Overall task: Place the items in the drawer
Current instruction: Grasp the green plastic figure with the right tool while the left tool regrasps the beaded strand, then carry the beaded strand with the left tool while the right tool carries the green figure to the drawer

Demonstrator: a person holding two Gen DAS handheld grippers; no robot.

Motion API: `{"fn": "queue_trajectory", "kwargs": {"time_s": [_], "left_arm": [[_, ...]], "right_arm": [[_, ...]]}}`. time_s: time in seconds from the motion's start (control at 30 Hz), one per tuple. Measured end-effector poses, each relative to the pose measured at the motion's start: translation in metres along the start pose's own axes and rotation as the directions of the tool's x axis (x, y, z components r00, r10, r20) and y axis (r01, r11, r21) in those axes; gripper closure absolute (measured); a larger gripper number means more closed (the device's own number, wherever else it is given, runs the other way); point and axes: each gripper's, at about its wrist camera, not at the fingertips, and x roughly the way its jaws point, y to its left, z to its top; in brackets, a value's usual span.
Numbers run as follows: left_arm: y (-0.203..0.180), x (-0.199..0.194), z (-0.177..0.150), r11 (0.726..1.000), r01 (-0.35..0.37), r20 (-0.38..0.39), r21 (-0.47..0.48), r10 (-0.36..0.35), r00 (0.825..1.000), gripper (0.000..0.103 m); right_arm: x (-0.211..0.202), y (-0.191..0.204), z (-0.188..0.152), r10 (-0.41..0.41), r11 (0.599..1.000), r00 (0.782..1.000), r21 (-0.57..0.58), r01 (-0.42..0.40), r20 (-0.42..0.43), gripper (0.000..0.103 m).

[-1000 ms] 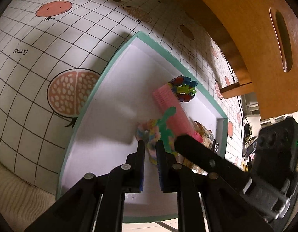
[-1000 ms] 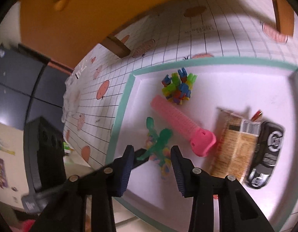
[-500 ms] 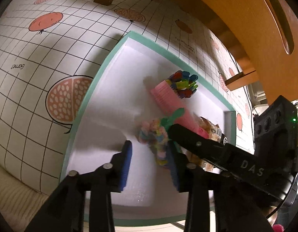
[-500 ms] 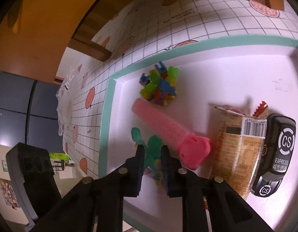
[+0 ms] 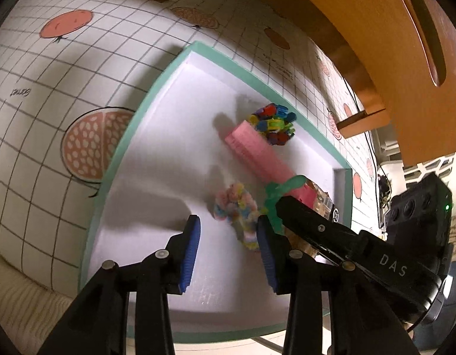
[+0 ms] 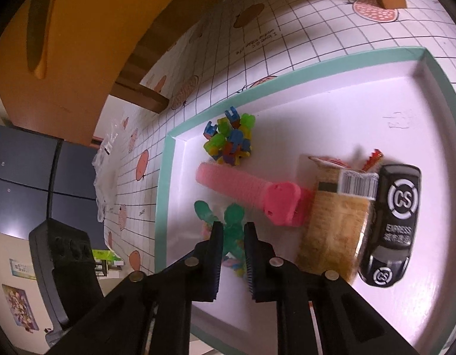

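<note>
Grid-patterned tablecloth carries the teal-rimmed drawer (image 6: 164, 177), already holding several items. Right gripper (image 6: 232, 247) is clenched on the green figure (image 6: 232, 227) near the drawer's front. Left gripper (image 5: 228, 244) stands released, straddling the pastel bead cluster (image 5: 236, 207), gripping nothing. Advised: separate the figure from the beads gently.

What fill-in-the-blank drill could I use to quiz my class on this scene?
1. The right tool is shut on the ____ figure.
2. The left tool is ____.
3. The pink tube lies inside the teal-rimmed ____.
4. The car is coloured ____.

Missing words: green; open; tray; black
</note>
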Motion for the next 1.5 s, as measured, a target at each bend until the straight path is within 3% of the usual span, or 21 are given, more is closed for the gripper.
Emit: {"fn": "queue_trajectory", "kwargs": {"time_s": [0.37,0.53,0.77,1.0,1.13,1.5], "left_arm": [[0.000,0.000,0.000,0.999,0.044,0.004,-0.030,-0.044,0.999,0.063],[-0.018,0.004,-0.003,0.997,0.007,-0.002,0.079,-0.007,1.000,0.063],[-0.028,0.014,-0.009,0.991,0.010,-0.042,0.135,-0.005,0.999,0.063],[-0.031,0.017,-0.010,0.989,-0.009,-0.038,0.147,0.014,0.999,0.063],[-0.031,0.018,-0.008,0.986,-0.018,-0.030,0.165,0.023,0.999,0.063],[-0.044,0.027,-0.005,0.975,-0.061,0.026,0.215,0.056,0.998,0.063]], "right_arm": [[-0.015,-0.002,0.000,0.076,0.996,0.996,0.050,-0.078,0.038,0.088],[-0.019,-0.014,0.000,0.139,0.980,0.988,0.137,-0.147,0.068,0.088],[-0.022,-0.017,0.000,0.197,0.960,0.976,0.183,-0.211,0.088,0.088],[-0.025,-0.017,0.002,0.179,0.964,0.980,0.182,-0.194,0.092,0.088],[-0.030,-0.020,0.003,0.110,0.979,0.989,0.159,-0.124,0.094,0.088],[-0.042,-0.031,-0.001,0.048,0.984,0.994,0.168,-0.065,0.100,0.088]]}}
